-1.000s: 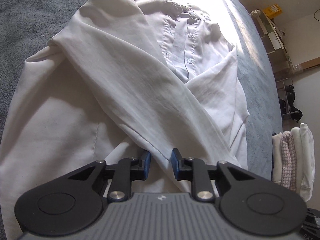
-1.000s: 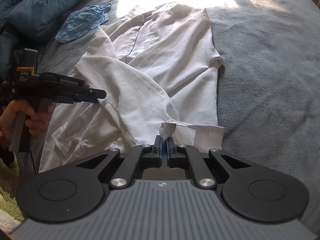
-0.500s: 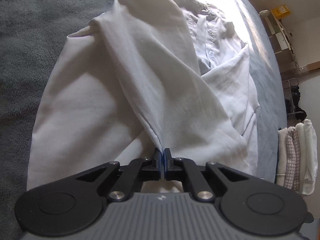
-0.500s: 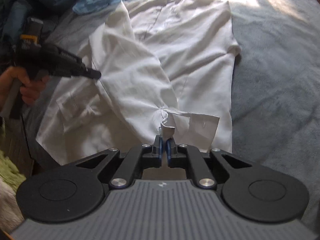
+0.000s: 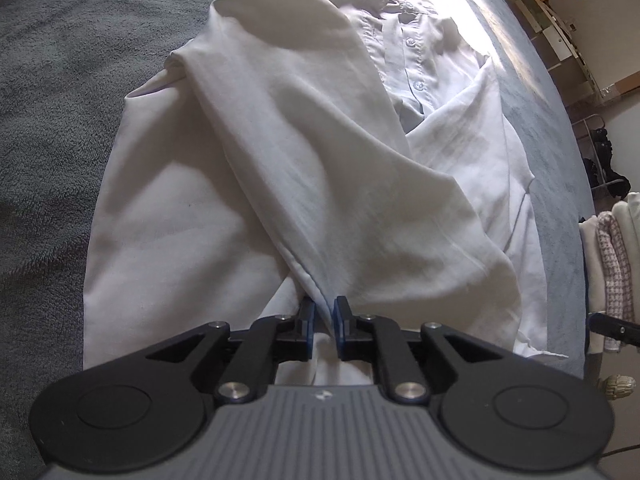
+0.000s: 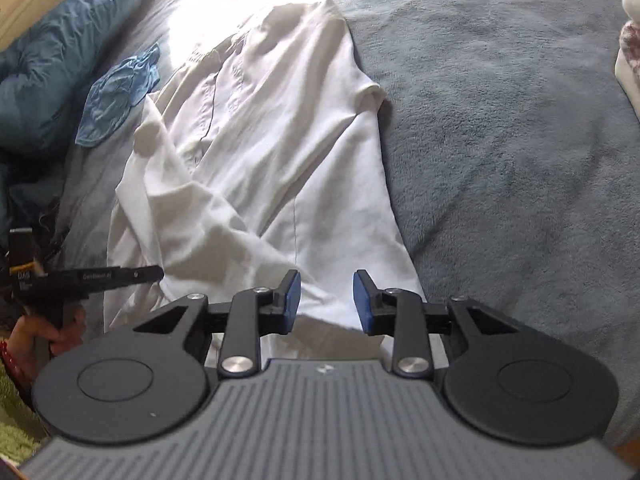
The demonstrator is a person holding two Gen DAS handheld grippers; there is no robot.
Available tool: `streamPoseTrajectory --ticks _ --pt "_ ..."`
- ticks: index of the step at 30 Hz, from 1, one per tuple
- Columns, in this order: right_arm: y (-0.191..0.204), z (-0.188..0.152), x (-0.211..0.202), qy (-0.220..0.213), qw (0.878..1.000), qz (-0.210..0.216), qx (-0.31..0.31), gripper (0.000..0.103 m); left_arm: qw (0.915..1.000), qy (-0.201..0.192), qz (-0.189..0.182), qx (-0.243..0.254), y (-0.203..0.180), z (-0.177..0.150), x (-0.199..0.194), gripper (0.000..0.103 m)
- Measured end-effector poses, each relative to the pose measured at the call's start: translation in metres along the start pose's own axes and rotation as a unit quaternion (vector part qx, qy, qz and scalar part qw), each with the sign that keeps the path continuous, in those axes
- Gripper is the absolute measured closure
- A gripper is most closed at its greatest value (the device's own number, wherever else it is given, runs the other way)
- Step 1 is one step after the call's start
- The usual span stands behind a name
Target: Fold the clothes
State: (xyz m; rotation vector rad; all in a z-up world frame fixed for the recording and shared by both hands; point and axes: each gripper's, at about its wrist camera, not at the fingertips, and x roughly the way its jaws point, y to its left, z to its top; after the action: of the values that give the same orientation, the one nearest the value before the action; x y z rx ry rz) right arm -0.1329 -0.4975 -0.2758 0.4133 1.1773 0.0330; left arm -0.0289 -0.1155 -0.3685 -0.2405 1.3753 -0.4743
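The white shirt [image 6: 280, 168] lies spread on the grey blanket [image 6: 500, 140] that covers the bed, with its collar at the far end in strong sunlight and its hem at the near edge. One sleeve [image 5: 312, 184] is laid diagonally across the body, and its end comes down to the left gripper [image 5: 324, 322].

The jaws of the left gripper are opening. There is a narrow gap, the edge of the sleeve is between the pads, and they no longer seem to press on it. The jaws of the right gripper [image 6: 326, 300] are also opening, wider, and they hold nothing; the near hem only lies under them.

The cloth looks thin, light and very soft, so I judge it will sag and wrinkle when lifted at one point. A seam, a cuff or a hem corner is the better place to take hold, because the fabric is doubled there and slips less. Both grippers together would keep an edge straight.

A crumpled blue cloth [image 6: 116, 96] lies at the far left.
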Motion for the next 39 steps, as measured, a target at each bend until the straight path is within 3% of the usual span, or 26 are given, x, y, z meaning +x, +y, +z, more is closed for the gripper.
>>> streamPoseTrajectory --ticks 4,6,8,11,14,18,23,28,32,34,35,36,39 --pt "0.016 -0.012 0.041 0.046 0.995 -0.005 -0.085 0.075 0.9999 -0.004 -0.010 -0.006 0.002 0.000 -0.002 0.084" --pt "0.024 -0.030 0.065 0.093 0.985 -0.041 -0.138 0.075 0.9995 -0.010 -0.023 -0.019 0.005 0.000 -0.008 0.071" --pt "0.032 -0.041 0.075 0.113 0.974 -0.078 -0.182 0.075 0.9987 -0.029 -0.033 -0.024 0.009 0.000 -0.020 0.065" --pt "0.046 -0.030 0.055 0.082 0.977 -0.072 -0.185 0.075 0.9961 -0.064 -0.049 -0.034 0.019 0.002 -0.038 0.057" --pt "0.066 0.001 0.034 0.026 0.980 -0.049 -0.189 0.073 0.9922 -0.093 -0.049 -0.066 0.036 0.015 -0.046 0.057" --pt "0.097 0.060 0.042 -0.028 0.980 0.027 -0.195 0.056 0.9858 -0.123 -0.039 -0.107 0.059 0.041 -0.044 0.058" --pt "0.149 0.130 0.108 -0.032 0.973 0.109 -0.199 0.051 0.9823 -0.124 -0.043 -0.133 0.083 0.068 -0.031 0.064" --pt "0.207 0.167 0.172 -0.015 0.968 0.124 -0.218 0.051 0.9771 -0.117 -0.072 -0.162 0.102 0.077 -0.019 0.075" --pt "0.246 0.181 0.211 0.013 0.959 0.136 -0.248 0.051 0.9733 -0.127 -0.085 -0.171 0.108 0.079 -0.014 0.092" --pt "0.260 0.183 0.225 0.019 0.953 0.144 -0.265 0.063 0.9731 -0.140 -0.075 -0.167 0.109 0.079 -0.015 0.098" --pt "0.265 0.184 0.227 0.009 0.951 0.146 -0.272 0.099 0.9723 -0.147 -0.072 -0.167 0.110 0.078 -0.017 0.101" --pt "0.268 0.186 0.228 -0.003 0.949 0.149 -0.277 0.103 0.9713 -0.155 -0.068 -0.167 0.112 0.077 -0.019 0.101" --pt "0.267 0.199 0.230 -0.033 0.954 0.161 -0.250 0.103 0.9676 -0.171 -0.065 -0.175 0.120 0.073 -0.021 0.101"
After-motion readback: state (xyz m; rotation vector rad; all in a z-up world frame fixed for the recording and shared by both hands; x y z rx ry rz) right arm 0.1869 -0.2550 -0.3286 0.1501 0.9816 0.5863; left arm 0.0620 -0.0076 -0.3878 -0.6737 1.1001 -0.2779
